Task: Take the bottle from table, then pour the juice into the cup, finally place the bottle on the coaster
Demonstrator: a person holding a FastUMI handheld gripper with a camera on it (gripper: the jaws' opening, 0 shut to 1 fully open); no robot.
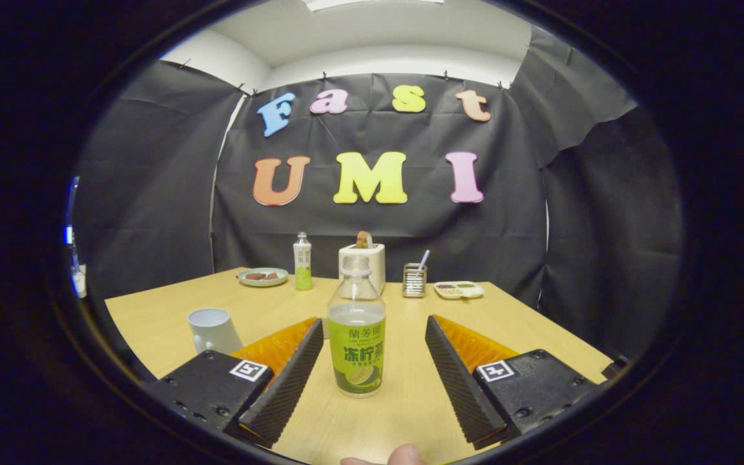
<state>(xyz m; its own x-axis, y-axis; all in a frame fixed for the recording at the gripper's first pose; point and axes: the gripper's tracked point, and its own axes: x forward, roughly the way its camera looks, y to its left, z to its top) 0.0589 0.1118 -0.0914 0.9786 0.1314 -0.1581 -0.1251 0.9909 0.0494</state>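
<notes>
The gripper (372,361) is holding its fingers wide apart around the uncapped bottle (356,336), standing near the table's (540,336) front edge, touching neither, so an off-centre squeeze risks tipping it and spilling juice.

A clear bottle (356,329) with a green label stands upright at the frame's centre, uncapped, partly filled with pale juice. A white cup (213,330) stands upright at lower left. The coaster cannot be made out.

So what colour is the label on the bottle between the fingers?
Green, seen in the gripper view: bottle standing between the open gripper.
</notes>
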